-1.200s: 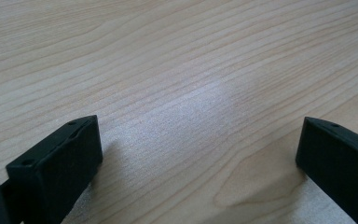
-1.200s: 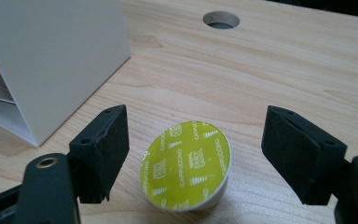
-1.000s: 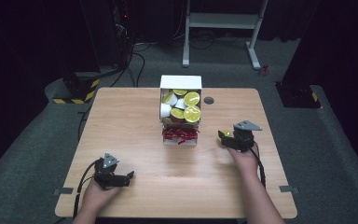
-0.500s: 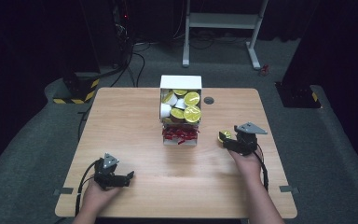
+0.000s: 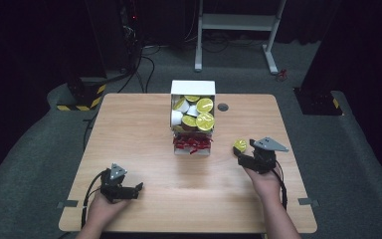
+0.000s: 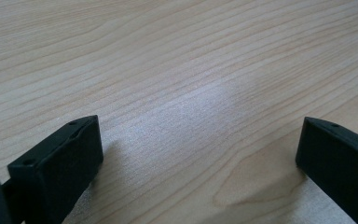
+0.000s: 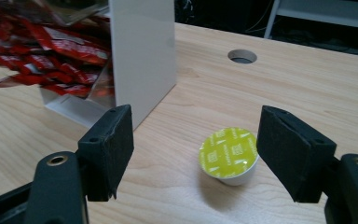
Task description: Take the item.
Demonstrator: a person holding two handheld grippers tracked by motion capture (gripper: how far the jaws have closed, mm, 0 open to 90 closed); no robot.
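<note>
Wooden counter (image 5: 144,124), seen from above. At its far middle stands a white box (image 5: 193,88) with two levels: the upper one holds yellow-lidded cups (image 5: 205,121), the lower one red packets (image 5: 191,143).

Right hand-held gripper (image 5: 240,155): held in the person's right hand (image 5: 262,180) at the right side of the counter, grey three-cornered plate on top. Released: in the right gripper view the jaws stand wide apart with nothing between the pads. A single cup (image 7: 228,155) with a yellow-green foil lid sits upright on the wood just ahead of the jaws, nearer the right-hand jaw in that view, touching neither. In the high view the same cup (image 5: 239,145) lies just beside the gripper's tips, to the right of the box and apart from it.

The right gripper view also shows the white side wall of the box (image 7: 142,56) to the left of the cup, red packets (image 7: 51,51) spilling at its open lower front, and a round cable hole (image 7: 242,56) in the counter farther back.

Left hand-held gripper (image 5: 138,188): held in the left hand (image 5: 102,209) at the near left of the counter, low over the wood. Released: in the left gripper view the jaws are spread wide over bare wood grain (image 6: 177,84), gripping nothing. It is well apart from the box and the cup.
</note>
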